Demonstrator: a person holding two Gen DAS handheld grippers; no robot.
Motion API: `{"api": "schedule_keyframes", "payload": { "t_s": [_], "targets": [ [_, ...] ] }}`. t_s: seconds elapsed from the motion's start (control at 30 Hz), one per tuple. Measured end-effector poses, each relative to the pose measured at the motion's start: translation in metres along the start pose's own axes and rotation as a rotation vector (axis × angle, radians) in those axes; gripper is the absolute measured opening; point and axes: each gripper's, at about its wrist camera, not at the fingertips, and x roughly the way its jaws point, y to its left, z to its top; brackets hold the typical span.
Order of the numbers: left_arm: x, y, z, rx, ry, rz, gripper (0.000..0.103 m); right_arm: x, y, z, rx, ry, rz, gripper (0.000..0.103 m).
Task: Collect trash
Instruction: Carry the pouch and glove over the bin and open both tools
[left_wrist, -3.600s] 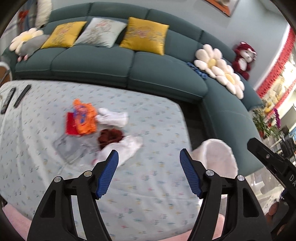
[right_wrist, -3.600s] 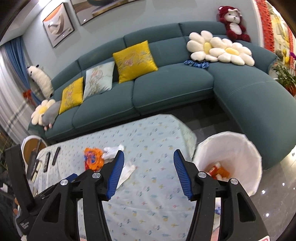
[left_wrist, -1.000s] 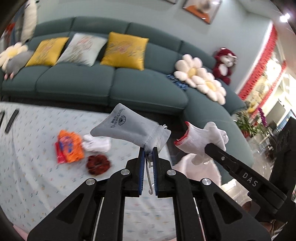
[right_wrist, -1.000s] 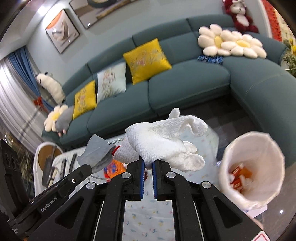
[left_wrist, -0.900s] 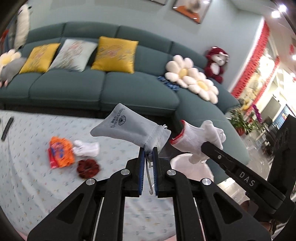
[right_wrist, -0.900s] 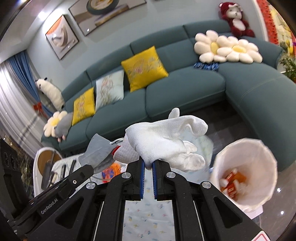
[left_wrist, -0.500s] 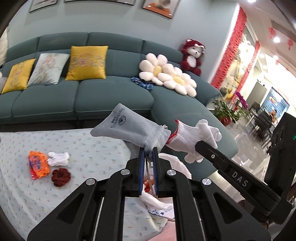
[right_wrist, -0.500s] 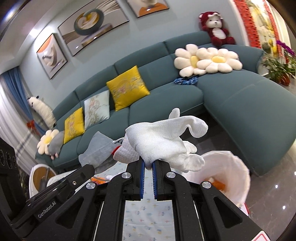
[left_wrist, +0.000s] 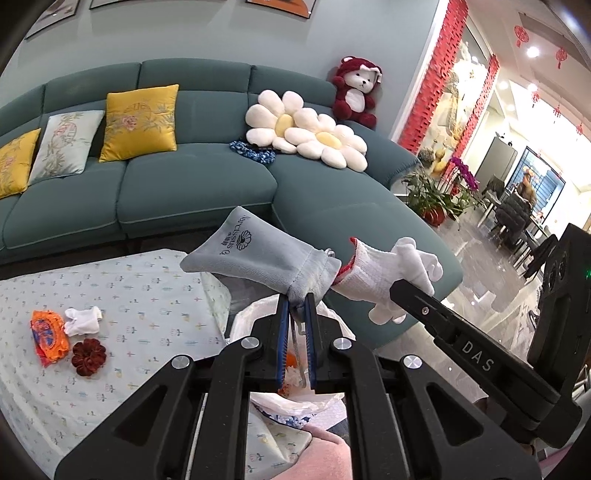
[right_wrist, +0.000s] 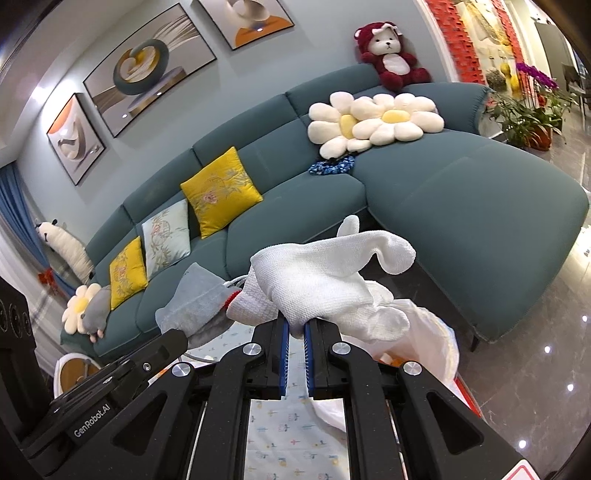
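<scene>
Claws both held cargo: the left claw (left_wrist: 295, 301) pinched the grey pouch (left_wrist: 258, 254), the right claw (right_wrist: 294, 326) the white glove (right_wrist: 325, 280). From the left claw the white-lined bin (left_wrist: 251, 317) lay at 6 o'clock, directly beneath; from the right claw it lay at 4 o'clock.

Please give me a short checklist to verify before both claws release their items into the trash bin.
1. Left claw shut on the grey pouch: ok.
2. Right claw shut on the white glove: ok.
3. Trash bin open, liner in place: ok.
4. Pouch directly over the bin opening: cannot tell, the claw hides most of it.
5. Glove over the bin: cannot tell; the bin lies slightly to the right.
6. Table cleared: not ok; orange wrapper remains.
</scene>
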Motion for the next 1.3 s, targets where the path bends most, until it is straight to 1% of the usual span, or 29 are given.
{"api": "schedule_keyframes", "payload": {
  "t_s": [0.27, 0.47, 0.6, 0.67, 0.7, 0.73, 0.8, 1.03, 1.1, 1.13, 1.23, 1.3],
  "targets": [
    [0.023, -0.016, -0.002, 0.019, 0.035, -0.016, 0.008, 0.001, -0.032, 0.0, 0.046, 0.0, -0.036, 0.007],
    [0.04, -0.023, -0.003, 0.017, 0.064, -0.029, 0.008, 0.003, -0.046, -0.001, 0.063, 0.004, -0.053, 0.007],
    [0.054, -0.026, -0.001, 0.009, 0.085, -0.053, 0.009, 0.006, -0.055, -0.002, 0.072, 0.009, -0.064, 0.007],
    [0.058, -0.024, 0.0, -0.001, 0.087, -0.061, 0.012, 0.008, -0.058, -0.002, 0.077, 0.014, -0.068, 0.007],
    [0.059, -0.025, 0.0, -0.007, 0.084, -0.053, 0.017, 0.01, -0.059, -0.003, 0.08, 0.016, -0.07, 0.007],
    [0.059, -0.023, 0.0, -0.017, 0.079, -0.045, 0.027, 0.012, -0.061, -0.004, 0.084, 0.02, -0.072, 0.007],
    [0.059, -0.02, 0.0, -0.029, 0.068, -0.025, 0.038, 0.015, -0.063, -0.006, 0.086, 0.028, -0.074, 0.007],
    [0.059, -0.006, -0.003, -0.052, 0.073, 0.007, 0.041, 0.031, -0.06, -0.012, 0.08, 0.057, -0.075, 0.007],
    [0.057, -0.003, -0.004, -0.05, 0.068, 0.018, 0.041, 0.035, -0.058, -0.013, 0.081, 0.064, -0.079, 0.014],
    [0.057, -0.002, -0.005, -0.048, 0.067, 0.023, 0.042, 0.037, -0.057, -0.014, 0.082, 0.065, -0.085, 0.015],
    [0.054, 0.002, -0.006, -0.043, 0.056, 0.046, 0.049, 0.043, -0.052, -0.016, 0.073, 0.08, -0.089, 0.02],
    [0.051, 0.006, -0.006, -0.047, 0.052, 0.052, 0.049, 0.043, -0.047, -0.016, 0.063, 0.079, -0.093, 0.031]
  ]
}}
